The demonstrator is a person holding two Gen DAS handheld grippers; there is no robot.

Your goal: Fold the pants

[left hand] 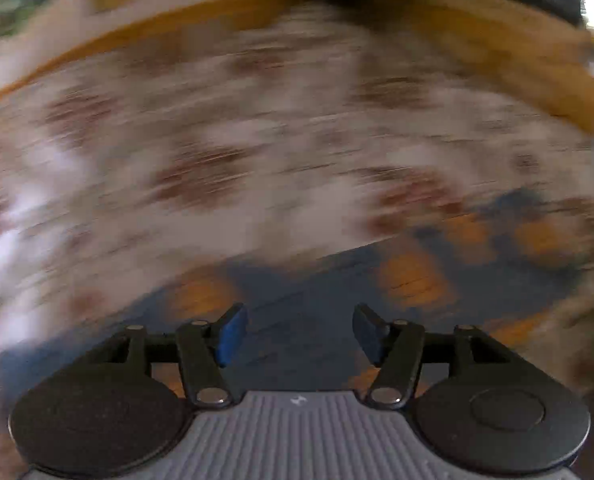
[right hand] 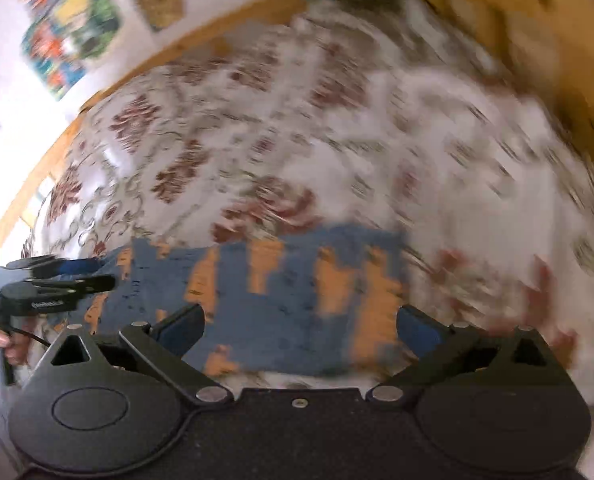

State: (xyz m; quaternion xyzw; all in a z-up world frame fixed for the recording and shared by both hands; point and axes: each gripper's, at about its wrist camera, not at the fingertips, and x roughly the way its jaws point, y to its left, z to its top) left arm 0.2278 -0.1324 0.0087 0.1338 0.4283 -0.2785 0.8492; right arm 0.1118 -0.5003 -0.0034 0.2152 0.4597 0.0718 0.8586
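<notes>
Blue pants with orange patches lie flat on a floral bedspread, right in front of my right gripper, which is open with nothing between its blue pads. In the left wrist view the same pants spread beneath and ahead of my left gripper, also open and empty. The left gripper shows at the left edge of the right wrist view, over the pants' left end, held by a hand. Both views are motion-blurred.
The white bedspread with dark red flowers covers a bed with a wooden frame. Colourful pictures hang on the white wall behind. Wooden furniture stands at the far right.
</notes>
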